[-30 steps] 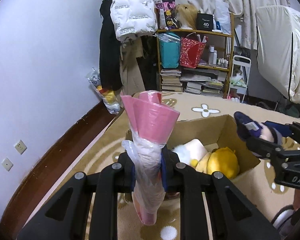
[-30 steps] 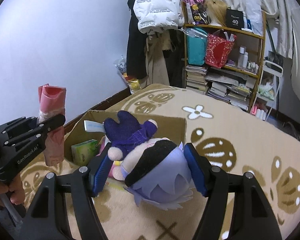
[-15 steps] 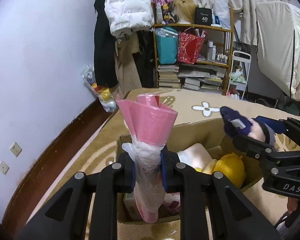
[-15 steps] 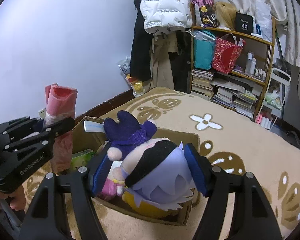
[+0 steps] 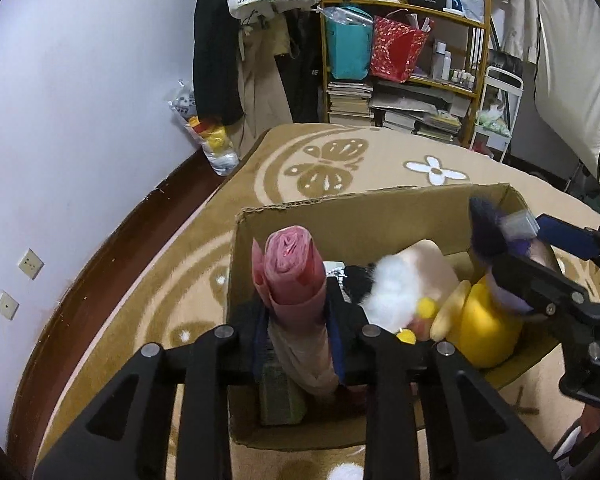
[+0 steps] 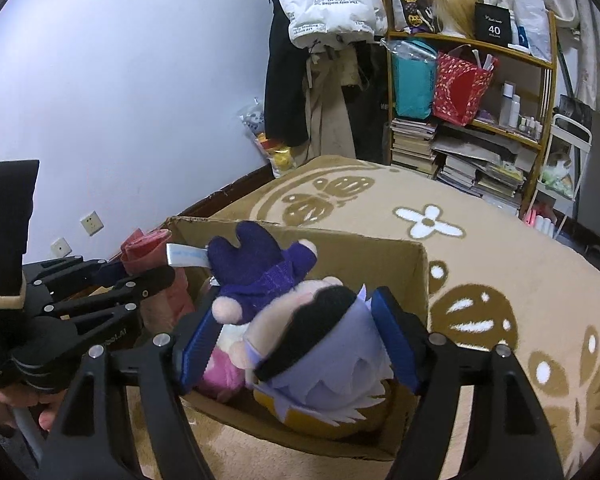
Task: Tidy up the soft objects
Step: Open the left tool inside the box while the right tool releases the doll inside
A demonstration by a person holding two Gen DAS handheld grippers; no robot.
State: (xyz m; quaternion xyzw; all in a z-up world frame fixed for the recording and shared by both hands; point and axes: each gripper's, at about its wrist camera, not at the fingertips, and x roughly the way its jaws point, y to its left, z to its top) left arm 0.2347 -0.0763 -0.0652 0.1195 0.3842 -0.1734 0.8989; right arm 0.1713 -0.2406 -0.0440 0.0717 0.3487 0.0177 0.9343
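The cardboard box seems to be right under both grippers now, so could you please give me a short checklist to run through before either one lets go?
1. Left gripper shut on the pink roll: ok.
2. Pink roll over the open cardboard box, near its left wall: ok.
3. Right gripper shut on the purple-haired plush doll: ok.
4. Doll over the box's inside rather than its rim: ok, it hangs above the yellow plush.
5. Room under the roll: not ok, a green packet lies right below it.
6. The two grippers apart from each other: ok in both views.
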